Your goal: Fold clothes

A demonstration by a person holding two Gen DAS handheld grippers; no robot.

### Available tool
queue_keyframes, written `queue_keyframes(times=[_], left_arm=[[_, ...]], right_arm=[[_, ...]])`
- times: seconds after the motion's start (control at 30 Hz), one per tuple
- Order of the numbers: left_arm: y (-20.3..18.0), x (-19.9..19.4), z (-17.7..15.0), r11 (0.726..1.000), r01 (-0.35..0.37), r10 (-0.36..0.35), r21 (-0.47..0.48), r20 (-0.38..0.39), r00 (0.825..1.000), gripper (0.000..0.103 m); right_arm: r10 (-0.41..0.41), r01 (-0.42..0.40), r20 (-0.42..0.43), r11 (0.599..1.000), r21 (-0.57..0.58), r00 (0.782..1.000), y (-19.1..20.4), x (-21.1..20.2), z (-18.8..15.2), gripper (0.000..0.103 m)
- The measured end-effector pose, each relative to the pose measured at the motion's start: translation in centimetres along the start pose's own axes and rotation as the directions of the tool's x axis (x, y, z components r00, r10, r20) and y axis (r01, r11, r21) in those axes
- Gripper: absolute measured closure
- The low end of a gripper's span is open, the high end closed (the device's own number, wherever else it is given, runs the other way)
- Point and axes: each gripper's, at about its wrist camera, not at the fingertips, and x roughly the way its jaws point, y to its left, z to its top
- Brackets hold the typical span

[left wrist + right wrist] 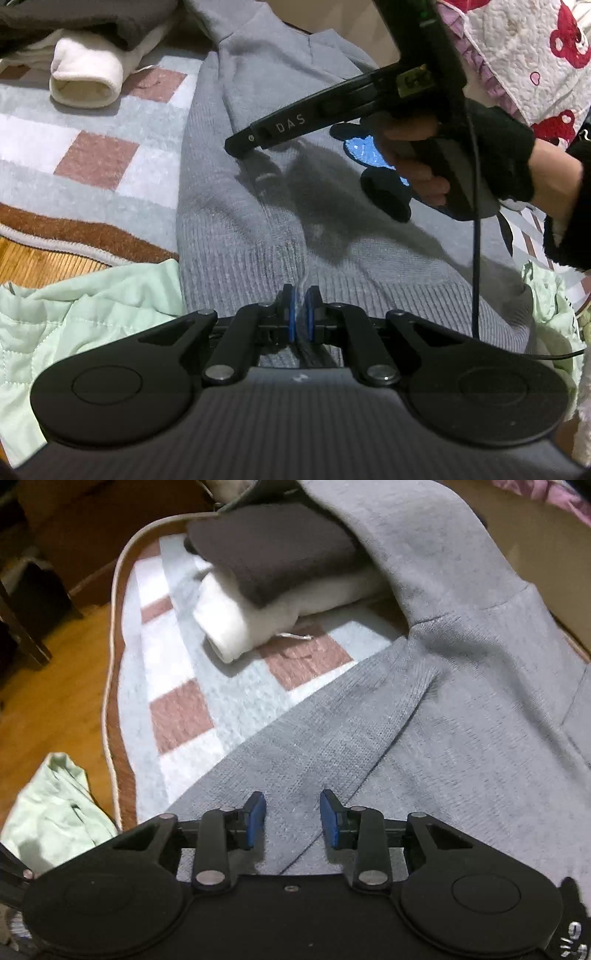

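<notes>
A grey knitted sweater point(266, 206) with a blue patch on its front lies spread on a checked blanket point(92, 147). My left gripper point(300, 310) is shut on the ribbed hem of the sweater, with a fold of knit pinched between the blue pads. In the left wrist view the right gripper point(240, 144) hovers over the sweater's middle, held by a gloved hand point(498, 158). In the right wrist view my right gripper point(293, 819) is open just above a sleeve folded across the sweater point(424, 738), nothing between its fingers.
A folded white garment point(251, 627) with a dark grey one point(273, 557) on top sits at the blanket's far end. A pale green quilted garment point(81, 317) lies at the near edge. A red-and-white patterned quilt point(524, 55) is at the right. Wooden floor point(55, 701) lies beyond the blanket edge.
</notes>
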Motion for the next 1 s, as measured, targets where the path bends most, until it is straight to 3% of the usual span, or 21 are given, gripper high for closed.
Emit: queue_keyframes(times=[0.13,0.2,0.27,0.3,0.4,0.5,0.6,0.63,0.67,0.73,0.8,0.87,0.93,1.0], left_arm=[[0.1,0.3,0.1,1.000,0.002,-0.002,0.000,-0.007,1.000,0.097],[0.2,0.5,0.1,1.000,0.002,-0.002,0.002,-0.011,1.000,0.097],[0.2,0.7,0.2,1.000,0.001,-0.001,0.004,-0.016,1.000,0.097],[0.2,0.8,0.2,1.000,-0.002,0.003,0.008,-0.017,1.000,0.097],[0.4,0.5,0.2,1.000,-0.013,0.012,0.005,0.001,1.000,0.097],[0.7,-1.7,-0.1,0.999,-0.047,0.047,-0.006,0.075,0.996,0.097],[1.6,-5.4,-0.8,0.993,-0.108,0.115,-0.047,0.200,0.973,0.097],[2.3,-6.2,-0.9,0.990,-0.113,0.129,-0.087,0.225,0.966,0.097],[3.3,-6.5,-1.1,0.984,-0.111,0.141,-0.137,0.232,0.962,0.097],[4.9,-6.3,-1.1,0.969,-0.113,0.160,-0.218,0.213,0.964,0.097],[5.5,-5.7,-1.1,0.963,-0.107,0.157,-0.247,0.190,0.969,0.097],[5.4,-5.1,-1.0,0.971,-0.059,0.101,-0.231,0.175,0.979,0.097],[4.9,-4.1,-0.9,0.975,-0.103,0.131,-0.197,0.133,0.982,0.097],[4.9,-3.4,-0.9,0.974,-0.138,0.159,-0.182,0.101,0.982,0.097]], right_arm=[[0.031,-0.031,0.008,0.999,-0.013,0.999,0.1,-0.5,-1.1,0.055],[0.006,-0.005,0.012,0.997,-0.071,1.000,0.9,-0.6,-1.7,0.056],[-0.005,0.009,0.038,0.993,-0.115,0.999,1.5,-0.9,-2.1,0.074],[0.008,-0.001,0.056,0.994,-0.107,0.998,1.5,-1.1,-1.9,0.094],[0.050,-0.042,0.113,0.996,-0.074,0.992,1.4,-2.0,-1.3,0.094],[0.211,-0.240,0.233,0.966,0.102,0.949,-0.4,-3.6,0.0,0.096],[0.358,-0.432,0.313,0.876,0.213,0.880,-1.8,-3.1,1.1,0.099],[0.342,-0.400,0.259,0.890,0.221,0.903,-1.7,-2.1,1.5,0.098],[0.283,-0.321,0.204,0.928,0.187,0.937,-1.1,-1.5,1.7,0.098],[0.202,-0.216,0.141,0.972,0.091,0.969,-0.4,-1.0,2.0,0.094],[0.152,-0.165,0.140,0.983,0.081,0.978,-0.6,-1.4,2.7,0.091],[0.101,-0.116,0.160,0.990,0.086,0.982,-1.0,-1.7,4.5,0.083],[0.007,-0.020,0.153,0.996,0.084,0.988,-1.8,-1.2,7.1,0.050],[-0.095,0.082,0.114,0.990,0.111,0.989,-3.0,0.0,9.3,0.048]])
